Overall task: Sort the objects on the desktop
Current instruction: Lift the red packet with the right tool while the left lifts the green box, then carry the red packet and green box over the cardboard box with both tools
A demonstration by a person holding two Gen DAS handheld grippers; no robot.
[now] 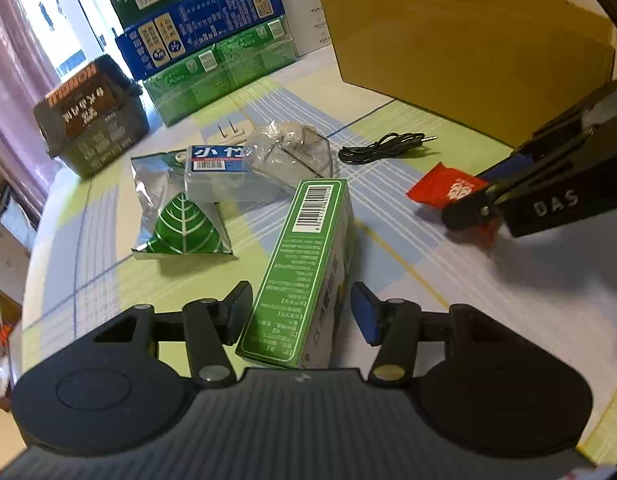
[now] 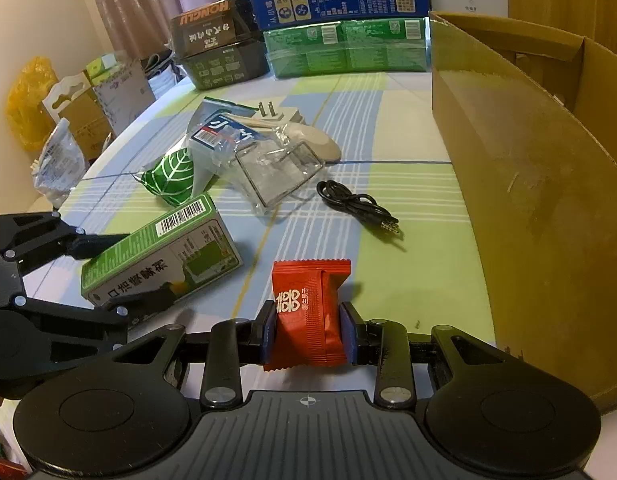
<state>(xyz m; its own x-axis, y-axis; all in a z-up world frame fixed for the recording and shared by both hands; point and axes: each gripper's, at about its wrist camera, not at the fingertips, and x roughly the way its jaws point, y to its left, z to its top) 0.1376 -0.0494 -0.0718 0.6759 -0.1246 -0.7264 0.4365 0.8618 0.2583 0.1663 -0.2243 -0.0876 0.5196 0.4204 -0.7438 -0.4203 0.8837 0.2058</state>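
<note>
- Red sachet sits clamped between the pads of the right gripper, squeezed across its middle, over the near part of the table. It looks light and soft, a crinkly foil wrap that gives under pressure; a mid-body hold seems sound, though the slick film could slide if the squeeze eases.
- Green carton lies on its side near the table's near edge, one end between the fingers of the left gripper. The jaws stand apart, with a gap showing on the blue-pad side, so it is not yet gripped.
- The carton looks stiff and light, probably thin card that dents if pinched hard. Its long flat faces suit a hold across the narrow width, close to the near end.
- Cardboard box stands open-topped along the table's right side; its tall wall would need clearing from above.
- Black cable lies loose between the sachet and the box, well apart from both grippers.
- Leaf packet and clear plastic case crowd the table's middle; open cloth remains at the near edge.
</note>
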